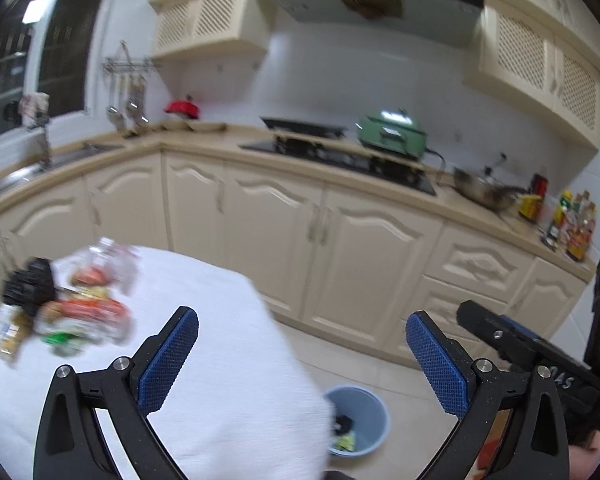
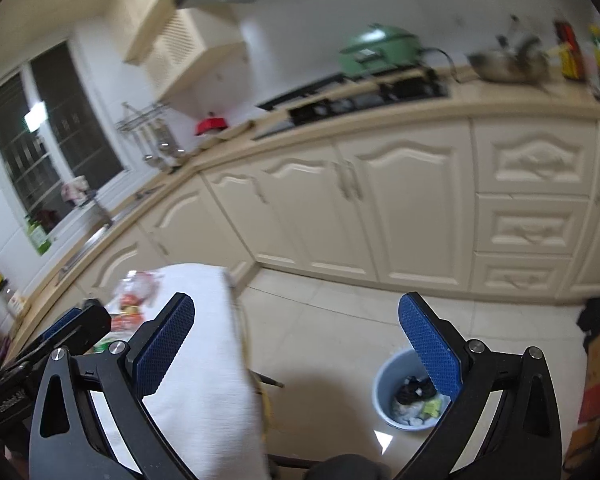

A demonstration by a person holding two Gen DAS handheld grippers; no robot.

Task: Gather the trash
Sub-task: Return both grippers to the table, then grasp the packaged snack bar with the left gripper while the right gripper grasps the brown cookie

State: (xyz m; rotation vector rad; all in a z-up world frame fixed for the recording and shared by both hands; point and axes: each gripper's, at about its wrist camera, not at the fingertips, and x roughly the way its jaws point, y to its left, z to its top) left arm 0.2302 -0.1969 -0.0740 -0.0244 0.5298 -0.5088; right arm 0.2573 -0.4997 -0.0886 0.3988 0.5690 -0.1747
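Trash (image 1: 80,312) blurred on white table (image 1: 220,340), bin (image 2: 410,394) partly hidden, left gripper (image 1: 300,348) and right gripper (image 2: 296,340) spread wide, empty.

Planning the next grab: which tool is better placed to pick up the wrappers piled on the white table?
Probably left. The left tool is open above the table, with the wrappers close ahead-left. The right tool, also open, hangs over floor near the bin.

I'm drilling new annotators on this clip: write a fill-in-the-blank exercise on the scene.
1. The round pale blue plastic bin stands on the ___.
2. The pile of crumpled wrappers lies on the table's ___ cloth.
3. Both the left claw and the right claw are ___.
4. The bin already holds some ___.

Missing words: floor; white; open; trash
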